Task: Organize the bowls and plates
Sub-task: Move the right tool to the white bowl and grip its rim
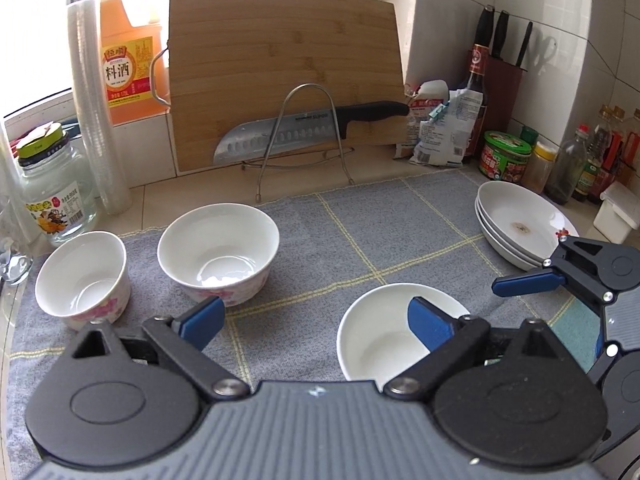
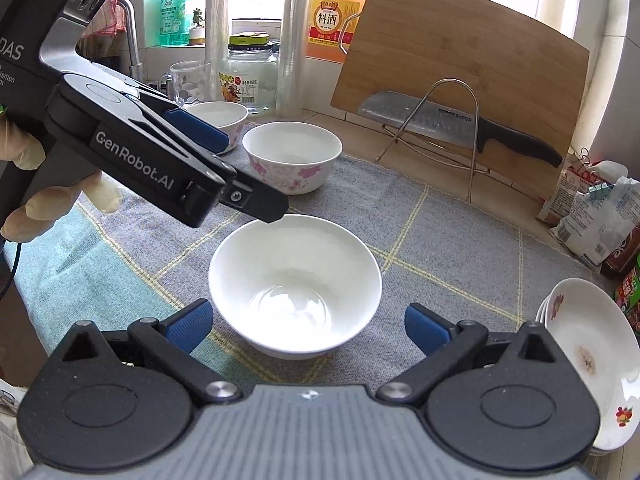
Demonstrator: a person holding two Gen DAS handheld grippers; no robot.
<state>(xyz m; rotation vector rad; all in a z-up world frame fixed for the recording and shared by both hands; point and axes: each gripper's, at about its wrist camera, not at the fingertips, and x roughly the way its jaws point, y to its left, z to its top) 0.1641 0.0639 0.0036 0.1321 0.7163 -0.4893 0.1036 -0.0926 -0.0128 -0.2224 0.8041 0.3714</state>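
Observation:
A plain white bowl stands upright on the grey checked cloth, between the two grippers. My left gripper is open and empty, its right finger over the bowl's rim. My right gripper is open and empty, its fingers either side of the bowl's near edge. Two floral bowls stand at the left; they also show in the right wrist view. A stack of shallow white plates sits at the right.
A bamboo cutting board leans at the back with a knife on a wire rack. A cooking wine jug, a glass jar, a cup stack, sauce bottles and bags line the wall.

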